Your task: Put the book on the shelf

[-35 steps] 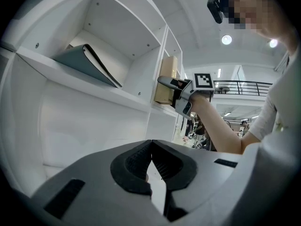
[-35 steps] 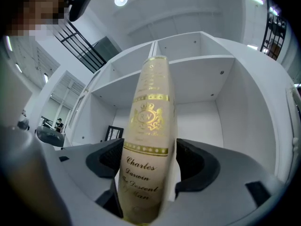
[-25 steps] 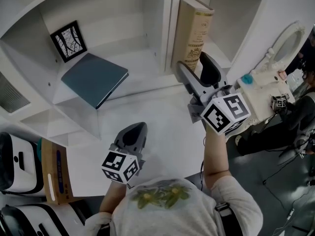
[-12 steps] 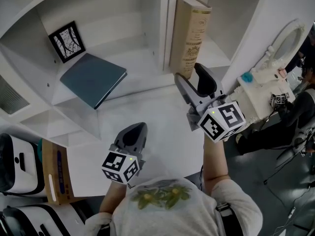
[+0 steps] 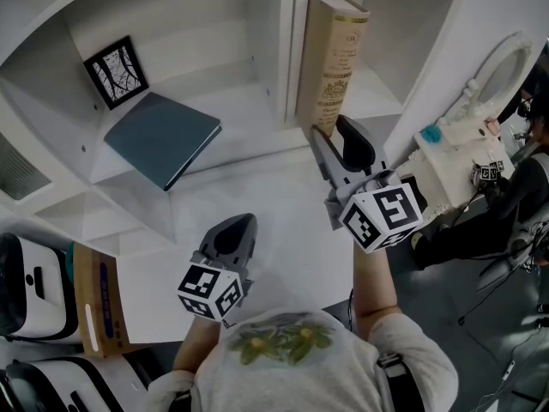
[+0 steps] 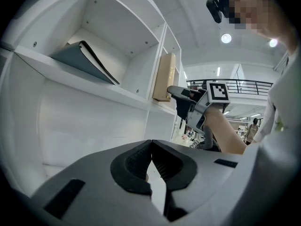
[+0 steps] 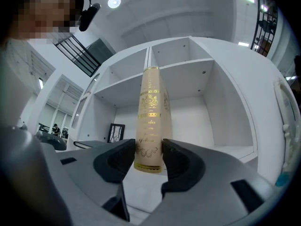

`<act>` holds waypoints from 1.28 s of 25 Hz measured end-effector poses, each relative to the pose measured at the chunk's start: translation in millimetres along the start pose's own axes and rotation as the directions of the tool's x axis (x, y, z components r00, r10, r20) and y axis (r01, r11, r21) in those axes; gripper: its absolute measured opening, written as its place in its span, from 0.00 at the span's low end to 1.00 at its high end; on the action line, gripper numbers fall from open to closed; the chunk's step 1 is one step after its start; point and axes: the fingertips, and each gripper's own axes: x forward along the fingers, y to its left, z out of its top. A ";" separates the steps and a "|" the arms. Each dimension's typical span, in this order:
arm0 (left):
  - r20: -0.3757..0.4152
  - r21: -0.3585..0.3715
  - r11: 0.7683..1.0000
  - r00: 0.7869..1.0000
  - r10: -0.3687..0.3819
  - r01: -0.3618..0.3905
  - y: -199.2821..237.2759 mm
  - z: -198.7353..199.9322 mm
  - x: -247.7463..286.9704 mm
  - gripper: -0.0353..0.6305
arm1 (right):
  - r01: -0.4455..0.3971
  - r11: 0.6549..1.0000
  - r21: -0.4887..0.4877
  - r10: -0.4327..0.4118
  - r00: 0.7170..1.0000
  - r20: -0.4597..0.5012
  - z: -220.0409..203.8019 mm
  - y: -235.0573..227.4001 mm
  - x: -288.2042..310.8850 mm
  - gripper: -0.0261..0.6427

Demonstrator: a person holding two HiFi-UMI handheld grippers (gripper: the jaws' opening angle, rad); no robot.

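Lower than a second ago, the right gripper (image 5: 334, 132) has just been closing its jaws, and they now grasp the book (image 5: 331, 58) at the bottom of its spine, one pad on each side. From between the jaws the book rises upright into the shelf (image 5: 290, 50) compartment straight ahead. The left gripper (image 5: 243, 223) has kept still, jaws clenched on nothing; a teal folder (image 6: 82, 59) lies above and left of them.

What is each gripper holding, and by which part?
Right gripper, its jaws just closed in, clamps the beige book by its spine's lower end. Left gripper holds nothing.
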 end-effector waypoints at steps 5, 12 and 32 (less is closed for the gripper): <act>-0.003 0.000 1.000 1.000 0.000 0.000 -0.4 -1.2 -0.1 0.09 | 0.006 1.000 -0.003 -0.006 1.000 0.003 0.7 0.3 -0.2 0.34; -0.004 0.000 1.000 1.000 0.000 0.000 -2.2 -2.3 0.0 0.09 | 0.002 1.000 -0.002 -0.002 1.000 -0.004 0.5 -1.1 1.3 0.34; -0.010 -0.006 1.000 1.000 0.004 -0.004 2.5 -3.5 2.2 0.09 | 0.000 1.000 -0.008 -0.001 1.000 -0.030 -4.8 -5.3 20.8 0.33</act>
